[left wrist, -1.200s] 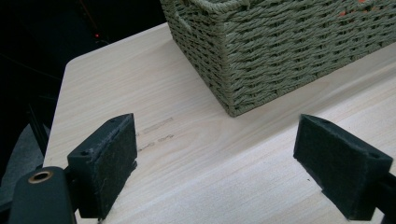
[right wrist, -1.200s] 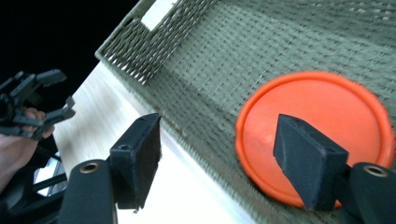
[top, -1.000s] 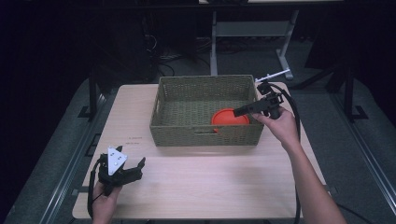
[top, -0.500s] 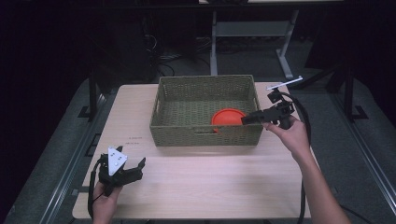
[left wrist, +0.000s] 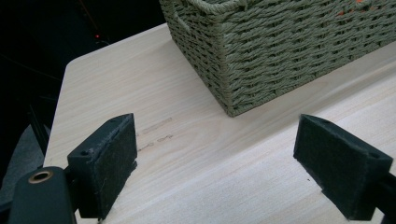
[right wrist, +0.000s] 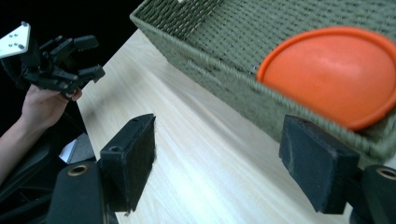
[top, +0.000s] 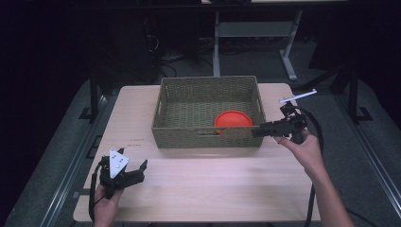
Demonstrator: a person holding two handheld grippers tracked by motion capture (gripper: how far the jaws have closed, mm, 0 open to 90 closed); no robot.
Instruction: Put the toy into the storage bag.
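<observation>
High view takes in one woven basket (top: pixel 208 113) on the tabletop (top: pixel 208 189) with one orange plate (top: pixel 233 118) in its near right corner, right tongs (top: pixel 256 133) just opening, empty, beside it, left tongs (top: pixel 138 170) spread, while the right gripper view shows the plate leaning on the wall.

Nothing here can be read. The only writing in sight is a pair of short, faint dark marks on the light wood of the desk (left wrist: pixel 154 132), lying just off the near left corner of the woven basket (left wrist: pixel 280 46); in the left gripper view they show as two smudged lines, one above the other, too blurred to make out a letter. In the high view the same marks appear as a tiny dark line on the desk, too small to tell.
</observation>
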